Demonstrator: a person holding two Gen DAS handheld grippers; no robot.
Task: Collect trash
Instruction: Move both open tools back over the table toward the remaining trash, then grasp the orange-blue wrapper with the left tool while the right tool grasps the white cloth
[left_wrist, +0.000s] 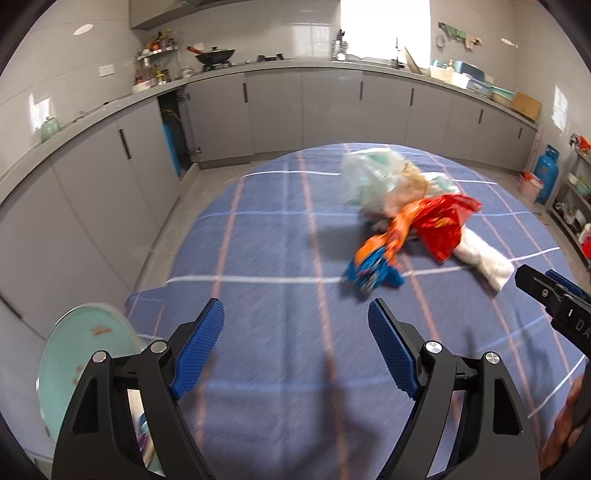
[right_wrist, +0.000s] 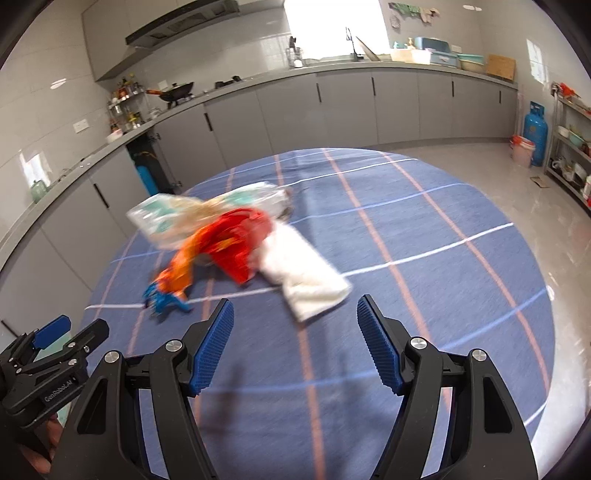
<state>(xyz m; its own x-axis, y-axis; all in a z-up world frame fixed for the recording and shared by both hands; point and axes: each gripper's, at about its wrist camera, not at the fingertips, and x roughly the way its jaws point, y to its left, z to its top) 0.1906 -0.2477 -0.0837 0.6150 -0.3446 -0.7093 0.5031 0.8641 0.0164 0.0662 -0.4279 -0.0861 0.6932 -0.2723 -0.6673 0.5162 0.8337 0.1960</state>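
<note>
Trash pile (right_wrist: 236, 240) sits mid-frame on the blue checked tablecloth (right_wrist: 424, 295): four pieces, all light, soft and crinkly. One clear plastic bag (left_wrist: 369, 177), one red wrapper (left_wrist: 443, 221), one orange-blue wrapper (left_wrist: 376, 262), one white bag (right_wrist: 306, 273). Pinch a bunched fold; flat film will slip. Your left gripper (left_wrist: 295, 347) and right gripper (right_wrist: 295, 343) both stand apart, empty, short of the pile. One teal plate (left_wrist: 74, 362) lower left.

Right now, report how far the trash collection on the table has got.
Nothing looks collected. The left gripper and right gripper are both open and empty above the blue tablecloth. Left to gather: the clear plastic bag, red wrapper, orange-and-blue wrapper and white piece, piled together.
</note>
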